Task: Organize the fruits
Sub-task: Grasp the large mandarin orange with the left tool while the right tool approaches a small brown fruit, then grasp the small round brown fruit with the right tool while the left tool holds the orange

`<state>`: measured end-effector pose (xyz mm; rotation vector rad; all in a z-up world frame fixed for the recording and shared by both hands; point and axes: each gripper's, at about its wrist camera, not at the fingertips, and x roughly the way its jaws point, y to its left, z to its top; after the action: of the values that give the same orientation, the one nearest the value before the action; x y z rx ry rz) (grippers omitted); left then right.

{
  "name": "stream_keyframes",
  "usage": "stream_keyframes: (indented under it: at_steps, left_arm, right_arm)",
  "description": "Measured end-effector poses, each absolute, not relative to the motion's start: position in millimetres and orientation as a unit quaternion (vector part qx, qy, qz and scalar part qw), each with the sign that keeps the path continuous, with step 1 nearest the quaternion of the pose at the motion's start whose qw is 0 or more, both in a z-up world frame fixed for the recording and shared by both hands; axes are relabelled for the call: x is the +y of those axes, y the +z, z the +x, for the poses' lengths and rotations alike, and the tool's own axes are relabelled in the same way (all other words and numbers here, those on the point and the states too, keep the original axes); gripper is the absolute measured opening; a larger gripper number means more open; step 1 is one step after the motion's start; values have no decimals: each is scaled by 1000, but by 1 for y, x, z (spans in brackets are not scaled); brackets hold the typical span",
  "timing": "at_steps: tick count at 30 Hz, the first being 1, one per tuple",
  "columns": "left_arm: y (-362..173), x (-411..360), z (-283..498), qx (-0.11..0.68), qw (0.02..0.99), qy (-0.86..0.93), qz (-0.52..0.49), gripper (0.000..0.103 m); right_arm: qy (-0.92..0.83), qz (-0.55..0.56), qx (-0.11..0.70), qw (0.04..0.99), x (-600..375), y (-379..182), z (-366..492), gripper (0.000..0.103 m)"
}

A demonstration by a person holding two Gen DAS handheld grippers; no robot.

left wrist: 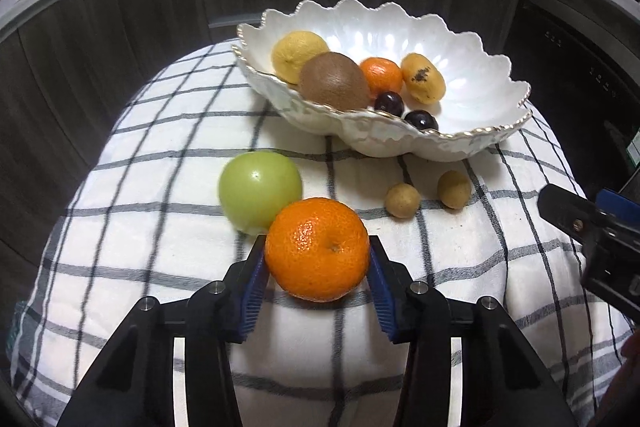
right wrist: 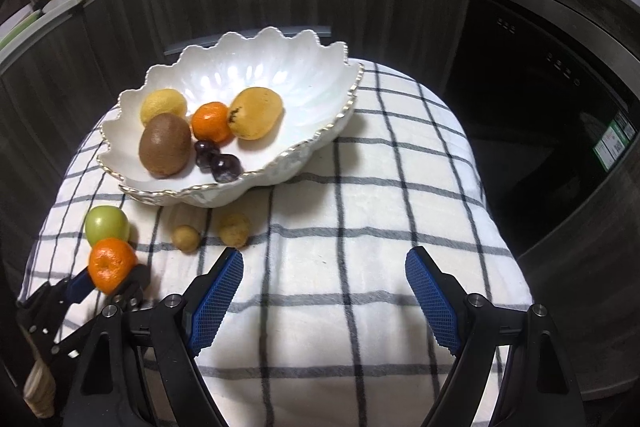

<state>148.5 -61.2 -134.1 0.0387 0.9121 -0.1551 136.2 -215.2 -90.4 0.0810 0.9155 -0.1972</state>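
My left gripper (left wrist: pixel 318 259) is shut on a mandarin (left wrist: pixel 317 249), low over the checked cloth; it also shows in the right wrist view (right wrist: pixel 111 264). A green apple (left wrist: pixel 259 191) lies just behind it, and two small tan fruits (left wrist: pixel 402 201) (left wrist: pixel 454 189) lie in front of the bowl. The white scalloped bowl (left wrist: pixel 480 75) holds a lemon (left wrist: pixel 298 53), a kiwi (left wrist: pixel 334 81), a small mandarin (left wrist: pixel 382 75), a spotted yellow-orange fruit (left wrist: pixel 423 78) and dark grapes (left wrist: pixel 389 103). My right gripper (right wrist: pixel 324 291) is open and empty over bare cloth, right of the fruits.
The checked cloth (right wrist: pixel 360 267) covers a rounded surface that drops off on all sides. Dark wooden cabinet fronts (left wrist: pixel 120 39) stand behind, with a black appliance (right wrist: pixel 540 107) at the right. The right gripper's body (left wrist: pixel 592 235) shows at the right edge of the left wrist view.
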Motion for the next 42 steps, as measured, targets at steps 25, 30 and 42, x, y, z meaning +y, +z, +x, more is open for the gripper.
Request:
stream_keyframes:
  at_steps: [25, 30, 42]
  left_arm:
    - [-128, -22, 144, 430, 902, -46, -12, 46]
    - [-127, -22, 144, 431, 901, -47, -13, 46]
    - [-125, -23, 142, 430, 902, -45, -10, 46]
  right_arm:
    - [-40, -9, 469, 882, -169, -128, 188, 50]
    - [-36, -5, 476, 878, -167, -135, 194, 45]
    - [-22, 7, 481, 877, -168, -139, 191, 27]
